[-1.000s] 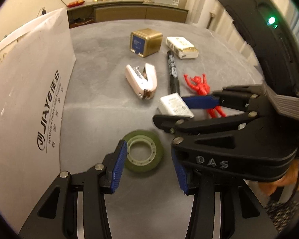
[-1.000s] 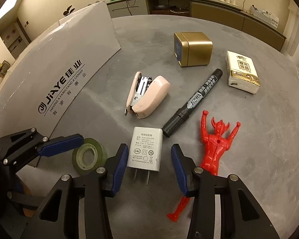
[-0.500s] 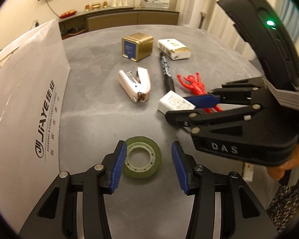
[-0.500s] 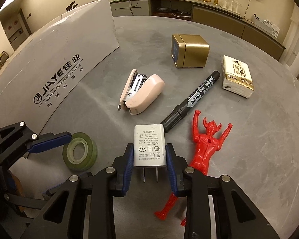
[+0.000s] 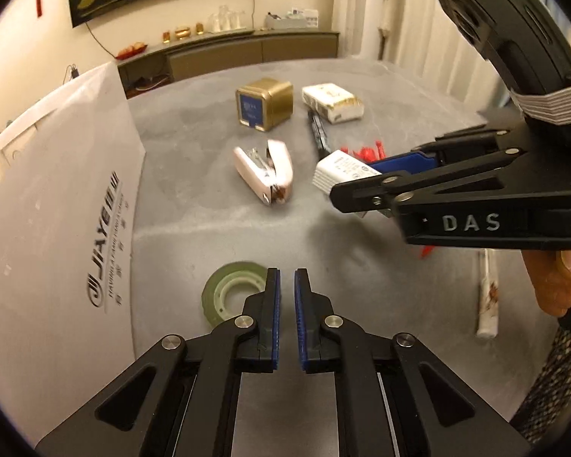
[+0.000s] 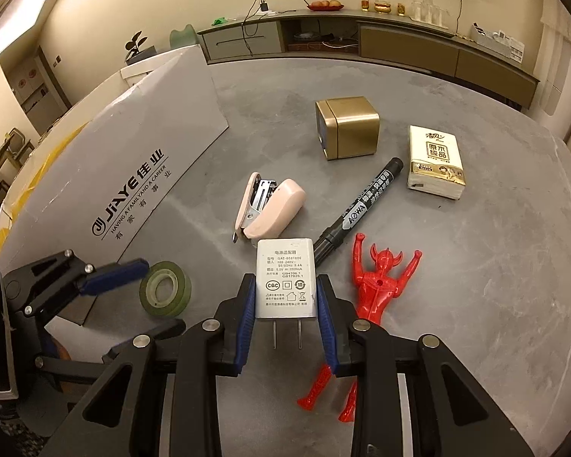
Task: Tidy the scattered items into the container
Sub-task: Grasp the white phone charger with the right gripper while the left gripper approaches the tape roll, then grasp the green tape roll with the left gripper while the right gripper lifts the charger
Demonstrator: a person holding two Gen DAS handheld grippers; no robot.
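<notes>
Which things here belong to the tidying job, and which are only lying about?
Job:
white box
charger, in right gripper
tape roll, beside left gripper
stapler
marker
red figure
gold tin
tissue pack

Lying about:
sideboard
fruit plate

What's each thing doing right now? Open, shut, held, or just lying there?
Right tongs, shut on the charger.
Charger, gripped, prongs toward the camera.
Left tongs, almost shut; hold on tape unclear.
Tape roll, beside the left tongs.
Stapler, sprung open, lying down.
Gold tin, lid on, tipped sideways.
Marker, lying flat.
Red toy figure, lying flat.
</notes>
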